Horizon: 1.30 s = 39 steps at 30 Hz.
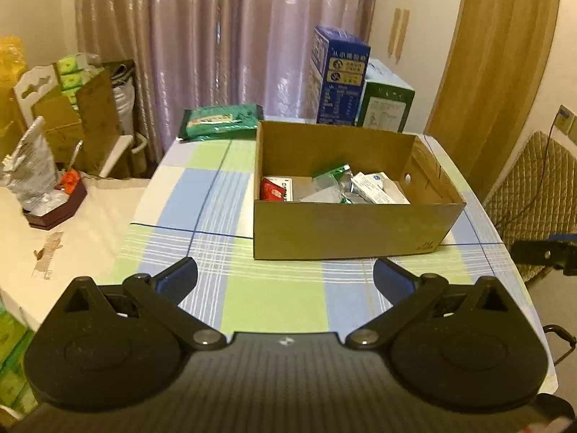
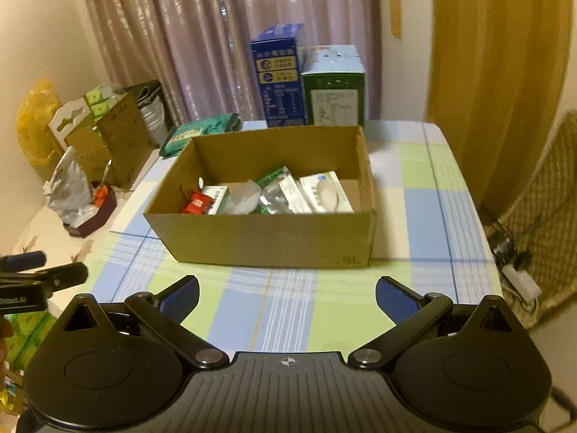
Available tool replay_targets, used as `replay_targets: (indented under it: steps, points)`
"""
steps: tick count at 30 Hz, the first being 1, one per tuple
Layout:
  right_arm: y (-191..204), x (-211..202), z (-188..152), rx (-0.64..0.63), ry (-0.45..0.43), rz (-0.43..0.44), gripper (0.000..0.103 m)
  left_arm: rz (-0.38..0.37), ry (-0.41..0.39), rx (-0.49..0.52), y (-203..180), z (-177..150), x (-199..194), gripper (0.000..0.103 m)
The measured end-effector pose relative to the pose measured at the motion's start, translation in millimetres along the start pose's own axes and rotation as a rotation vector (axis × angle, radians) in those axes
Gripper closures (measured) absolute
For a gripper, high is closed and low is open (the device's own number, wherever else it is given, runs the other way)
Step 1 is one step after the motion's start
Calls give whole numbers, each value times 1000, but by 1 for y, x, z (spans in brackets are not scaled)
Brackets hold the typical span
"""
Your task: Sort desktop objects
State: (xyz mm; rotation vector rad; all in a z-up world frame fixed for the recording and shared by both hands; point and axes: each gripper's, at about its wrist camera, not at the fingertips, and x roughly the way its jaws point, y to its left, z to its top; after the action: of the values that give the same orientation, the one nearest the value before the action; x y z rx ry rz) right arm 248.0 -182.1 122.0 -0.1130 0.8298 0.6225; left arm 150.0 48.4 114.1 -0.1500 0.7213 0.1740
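left gripper (image 1: 285, 279): matte black, two round domed housings, ribbed grey centre plate, tiny white crosshair mark | fingers (image 1: 178, 281): blue pads on black link arms, silver pivot screws | right gripper (image 2: 287, 297): same build, crosshair logo up front, triangular cutouts by both hinges

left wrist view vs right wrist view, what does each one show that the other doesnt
Only the left wrist view shows the right gripper at its right edge. Only the right wrist view shows the left gripper at its left edge and a white plug by the chair. Both show the cardboard box of small packets, the green pack, the blue carton and the checked tablecloth.
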Motion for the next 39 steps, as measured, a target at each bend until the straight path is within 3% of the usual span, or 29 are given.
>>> replay_targets:
  steps: [11,16,23,39]
  points:
    - [-2,-42,-37,115,7,1,2,-16,-27,-41,-19,-22,-44,1]
    - [2,-48,-50,91,34,-15,2,-15,-16,-25,-28,-33,-56,1]
    - [6,-55,-64,95,30,-20,2,-33,4,-30,-34,-46,-63,1]
    - [7,-56,-82,103,63,-21,2,11,25,-55,-28,-59,-62,1]
